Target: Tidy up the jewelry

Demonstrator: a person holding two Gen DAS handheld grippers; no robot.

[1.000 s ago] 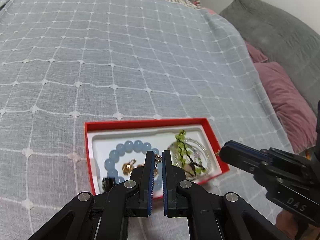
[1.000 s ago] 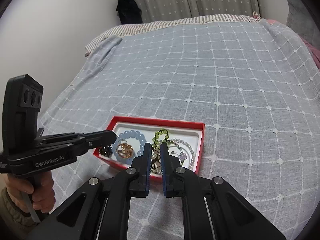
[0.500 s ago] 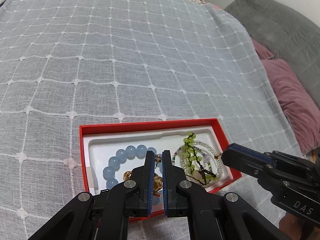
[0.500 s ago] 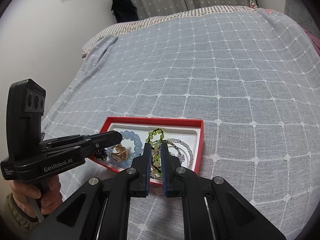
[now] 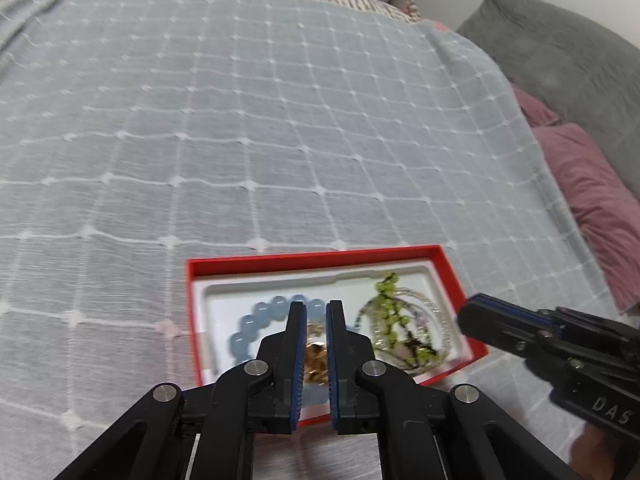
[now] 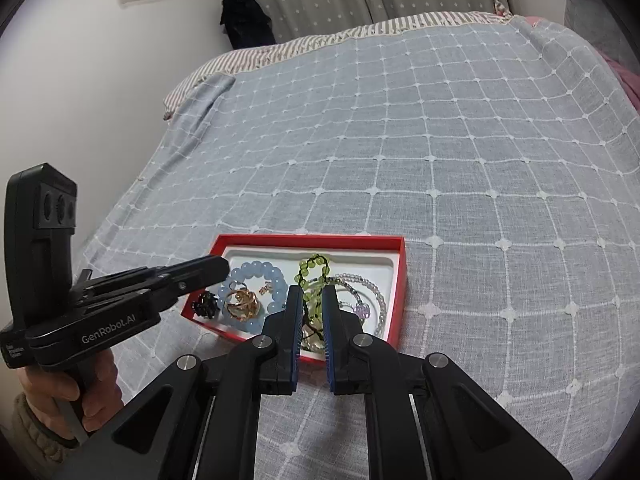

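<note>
Bed with grey checked cover – red tray of tangled jewelry, seemingly untouched; left gripper now nearer, jaws opening, empty; right gripper nearly shut, empty – sorting not begun

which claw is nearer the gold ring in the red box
Left. The left claw hovers close above the gold ring; the right claw is over the green beads beside it.

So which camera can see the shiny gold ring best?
The right wrist view: the gold ring lies in plain sight inside the blue bead bracelet in the red box. In the left wrist view it is blurry and mostly hidden behind the left gripper.
</note>
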